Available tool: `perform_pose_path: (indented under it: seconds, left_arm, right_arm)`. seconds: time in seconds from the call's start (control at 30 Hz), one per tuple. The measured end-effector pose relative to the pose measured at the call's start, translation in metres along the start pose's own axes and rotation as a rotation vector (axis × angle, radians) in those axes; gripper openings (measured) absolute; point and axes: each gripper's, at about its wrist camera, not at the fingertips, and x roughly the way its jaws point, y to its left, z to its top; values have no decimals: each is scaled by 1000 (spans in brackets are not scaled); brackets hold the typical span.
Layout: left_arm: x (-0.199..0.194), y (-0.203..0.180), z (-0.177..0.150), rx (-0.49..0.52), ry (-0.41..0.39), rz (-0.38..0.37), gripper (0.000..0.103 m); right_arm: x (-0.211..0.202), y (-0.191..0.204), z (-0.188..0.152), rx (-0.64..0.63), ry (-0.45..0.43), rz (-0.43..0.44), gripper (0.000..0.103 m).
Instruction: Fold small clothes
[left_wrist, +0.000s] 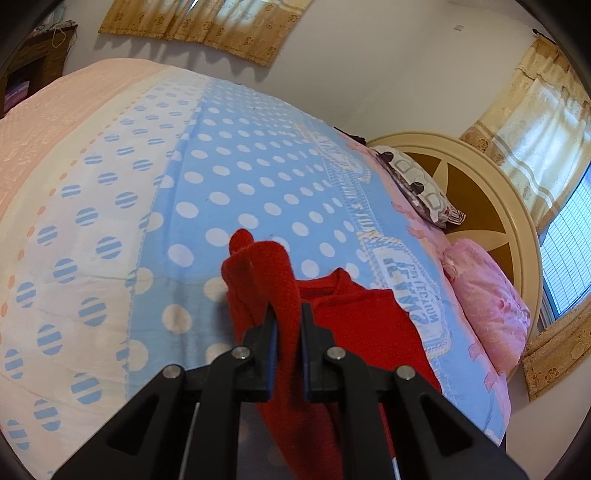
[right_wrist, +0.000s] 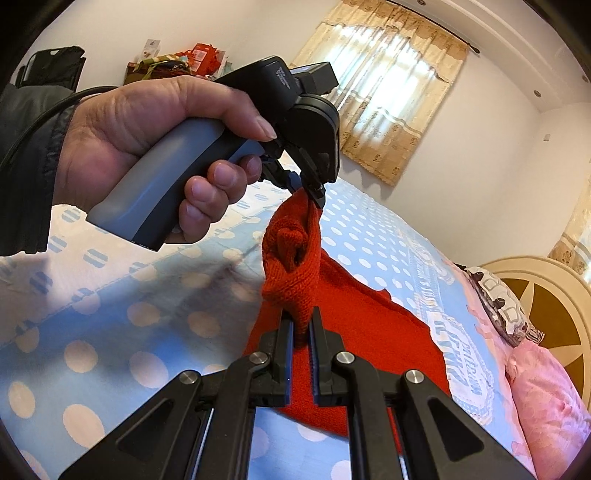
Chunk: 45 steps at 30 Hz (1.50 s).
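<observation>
You have the red knitted garment (left_wrist: 354, 325) lifted by one edge, with the rest of it lying on the blue polka-dot blanket (left_wrist: 236, 177) that covers the bed. Your left tongs (left_wrist: 289, 325) are closed narrow on a bunched strip of the red knit that rises past their tips toward 12 o'clock. Your right tongs (right_wrist: 303, 325) pinch another fold of the same edge. In the right wrist view your left hand (right_wrist: 147, 147) sits at 10 o'clock around the grey handle, and the left tongs (right_wrist: 314, 194) bite the fabric just above the right ones, so the two grips are close together along one raised ridge.

As for progress, I judge the fold to be at an early stage. The lower body of the garment spreads flat toward 4 o'clock, but the held part is crumpled and twisted, with no clean crease visible. No tidy folded stack shows anywhere on the bed. What seems left is to spread the two grips apart, pull the edge straight, lay it over the flat part and then finish the remaining folds. The pink pillow (left_wrist: 487, 306) near the headboard (left_wrist: 480, 192) lies well apart from the work.
</observation>
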Motion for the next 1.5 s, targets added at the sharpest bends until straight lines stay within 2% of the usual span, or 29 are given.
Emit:
perform_pose_path:
  seconds: [0.53,1.5]
  left_arm:
    - [10,-52,5,58,-21,-9,10]
    - [65,-147,-6,196,58,-45,10]
  right_arm:
    - [-12,-33,-12,101,-5,-36,6]
    - [-20,-87,-49,265,70,-91,6]
